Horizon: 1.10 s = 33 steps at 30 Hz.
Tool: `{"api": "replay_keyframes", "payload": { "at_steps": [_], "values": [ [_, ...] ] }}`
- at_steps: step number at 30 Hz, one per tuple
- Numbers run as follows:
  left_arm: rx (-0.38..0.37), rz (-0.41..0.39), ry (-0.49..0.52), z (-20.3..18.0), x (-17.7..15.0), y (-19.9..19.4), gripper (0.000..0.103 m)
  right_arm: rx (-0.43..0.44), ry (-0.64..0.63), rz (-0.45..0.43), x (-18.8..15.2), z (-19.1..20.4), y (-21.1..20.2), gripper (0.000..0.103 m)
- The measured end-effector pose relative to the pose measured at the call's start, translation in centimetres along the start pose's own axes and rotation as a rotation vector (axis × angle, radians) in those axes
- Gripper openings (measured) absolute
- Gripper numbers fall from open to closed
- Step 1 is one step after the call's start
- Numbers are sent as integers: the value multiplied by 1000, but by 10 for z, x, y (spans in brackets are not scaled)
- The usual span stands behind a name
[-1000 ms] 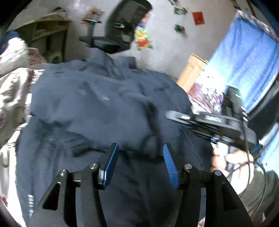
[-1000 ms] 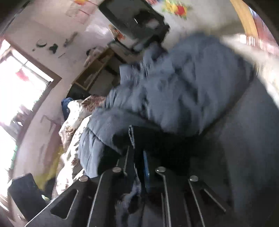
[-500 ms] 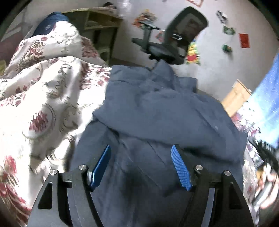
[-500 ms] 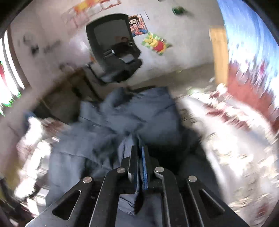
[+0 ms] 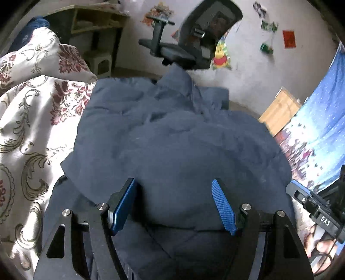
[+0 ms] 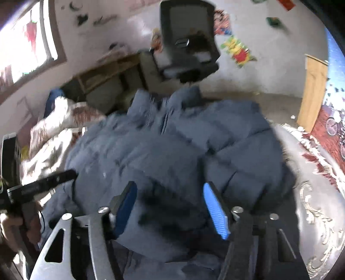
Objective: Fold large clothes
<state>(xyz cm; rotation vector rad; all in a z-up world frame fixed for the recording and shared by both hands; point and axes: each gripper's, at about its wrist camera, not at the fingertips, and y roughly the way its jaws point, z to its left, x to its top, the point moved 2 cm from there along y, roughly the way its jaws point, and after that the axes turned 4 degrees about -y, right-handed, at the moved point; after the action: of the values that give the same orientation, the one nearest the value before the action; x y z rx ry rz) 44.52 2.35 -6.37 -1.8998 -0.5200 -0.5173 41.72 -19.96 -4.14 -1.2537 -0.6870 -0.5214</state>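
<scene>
A large dark blue padded jacket (image 5: 172, 140) lies on the bed with its sleeves folded in over the body, collar toward the far edge. My left gripper (image 5: 174, 191) hovers open just above its near part, blue pads apart, with nothing pinched. In the right wrist view the same jacket (image 6: 172, 150) fills the middle. My right gripper (image 6: 169, 195) hangs over its lower folded edge, jaws opening, the fabric lying free below the pads. The right gripper's body (image 5: 317, 211) shows at the left view's right edge, and the left gripper's finger (image 6: 43, 185) at the right view's left edge.
A cream bedspread (image 5: 32, 129) with red and gold flowers covers the bed around the jacket. A black office chair (image 5: 194, 43) stands beyond the far edge, by a wooden desk (image 5: 97, 19). A blue patterned curtain (image 5: 319, 129) and a wooden panel (image 5: 280, 109) are to the right.
The right gripper was shut on a fold of the jacket and has let it go, its jaws now apart. The left gripper swung across the jacket and widened slightly.
</scene>
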Motion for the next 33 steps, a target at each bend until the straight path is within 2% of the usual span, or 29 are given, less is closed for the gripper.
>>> {"api": "replay_keyframes", "payload": {
  "at_steps": [4, 8, 14, 19, 23, 26, 29, 30, 32, 33],
  "values": [
    [42, 35, 44, 0, -7, 13, 66, -5, -10, 77, -13, -1, 25, 56],
    [86, 44, 58, 1, -15, 26, 68, 2, 8, 89, -22, -5, 38, 56],
    [160, 41, 106, -3, -25, 40, 68, -64, -50, 99, -28, 4, 46, 56],
    [148, 26, 82, 0, -25, 35, 69, -72, -47, 86, -29, 3, 43, 56],
    [135, 21, 16, 2, -22, 16, 68, -72, -57, 87, -22, 9, 26, 57],
    [98, 16, -35, 6, -16, -7, 68, -46, -44, 63, -10, 13, 7, 66],
    [55, 43, -62, 10, -5, -27, 69, -49, -22, 29, 9, 22, -15, 75],
    [39, 47, -69, 11, 0, -33, 72, -47, 0, 17, 19, 26, -25, 80],
    [-6, 22, -93, 18, 12, -55, 87, -51, 39, 5, 37, 33, -38, 85],
    [-10, 9, -102, 20, 16, -61, 101, -53, 54, 2, 46, 37, -43, 88]
  ]
}}
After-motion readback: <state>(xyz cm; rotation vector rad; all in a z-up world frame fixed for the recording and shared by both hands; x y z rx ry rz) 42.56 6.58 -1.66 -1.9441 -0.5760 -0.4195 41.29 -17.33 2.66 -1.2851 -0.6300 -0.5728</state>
